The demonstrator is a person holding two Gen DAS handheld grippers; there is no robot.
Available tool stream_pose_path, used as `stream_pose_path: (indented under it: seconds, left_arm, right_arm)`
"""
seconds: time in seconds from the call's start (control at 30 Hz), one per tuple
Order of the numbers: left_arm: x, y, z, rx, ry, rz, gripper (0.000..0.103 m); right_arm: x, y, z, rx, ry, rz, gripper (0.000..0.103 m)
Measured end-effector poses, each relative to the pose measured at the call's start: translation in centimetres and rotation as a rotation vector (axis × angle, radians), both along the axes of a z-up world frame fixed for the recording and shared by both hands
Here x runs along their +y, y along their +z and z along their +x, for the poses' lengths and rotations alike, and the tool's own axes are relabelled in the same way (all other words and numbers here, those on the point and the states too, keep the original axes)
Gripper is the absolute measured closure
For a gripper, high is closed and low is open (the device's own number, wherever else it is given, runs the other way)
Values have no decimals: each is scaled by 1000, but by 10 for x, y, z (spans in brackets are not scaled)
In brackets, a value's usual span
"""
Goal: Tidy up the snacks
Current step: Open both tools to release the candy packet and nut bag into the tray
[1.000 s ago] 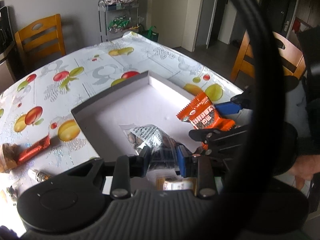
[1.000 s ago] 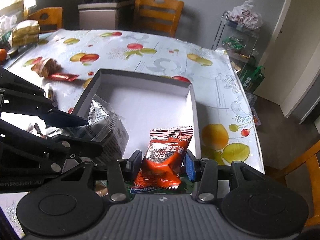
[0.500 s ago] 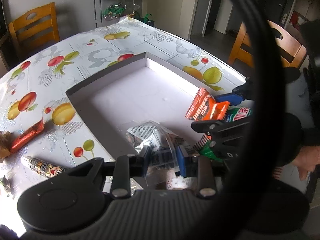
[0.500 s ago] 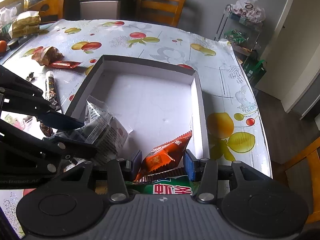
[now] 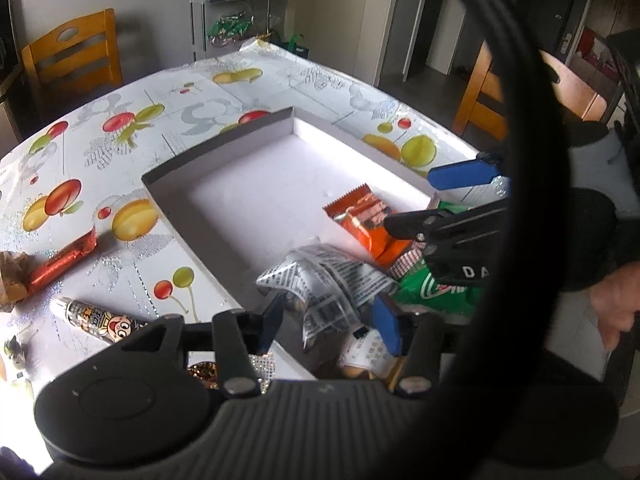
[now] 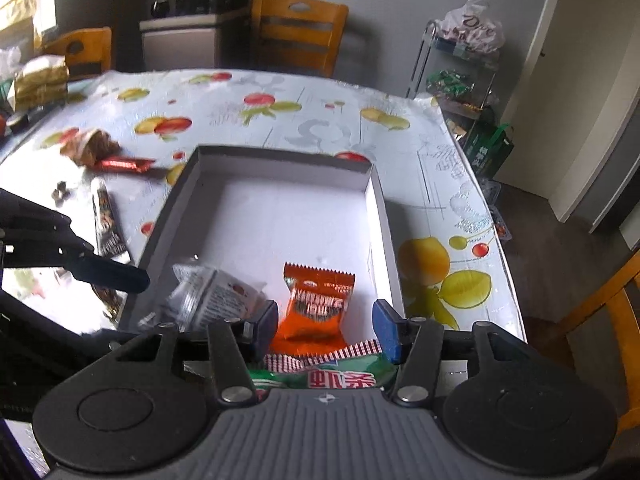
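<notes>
**Both packets let go into the box**

Since a second ago, our two grippers have released their loads: the orange packet (image 6: 316, 306) no longer stands pinched in our right gripper (image 6: 325, 330) but lies flat on the white floor of the box (image 6: 280, 162), low and centre in the right wrist view. Its blue pads stand apart on either side of it, not pressing, and the jaws are opening.

Our left gripper (image 5: 334, 322) is opening too; the clear printed packet (image 5: 326, 280) that it held now sits crumpled in the lower middle of the left wrist view, between the pads but free of them.

A green bag (image 6: 320, 374) with a red-checked edge lies at the near end of the box, partly under the orange packet.

On the fruit-print tablecloth (image 5: 168, 128), outside the box at the left of the left wrist view, lie a red bar (image 5: 60, 264) and a cartoon-printed tube (image 5: 96, 318).
</notes>
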State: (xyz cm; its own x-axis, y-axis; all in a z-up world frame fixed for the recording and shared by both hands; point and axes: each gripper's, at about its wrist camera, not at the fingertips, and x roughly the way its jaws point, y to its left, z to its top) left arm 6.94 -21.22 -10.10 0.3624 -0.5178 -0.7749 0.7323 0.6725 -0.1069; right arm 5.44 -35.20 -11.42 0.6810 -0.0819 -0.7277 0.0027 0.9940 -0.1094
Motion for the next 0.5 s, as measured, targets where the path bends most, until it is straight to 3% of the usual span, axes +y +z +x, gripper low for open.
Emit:
stream_pose_path:
  seconds: [0.5]
  left_arm:
    - [44, 16, -3, -47, 67, -12, 53]
  right_arm:
    - [32, 14, -11, -43, 34, 31, 46]
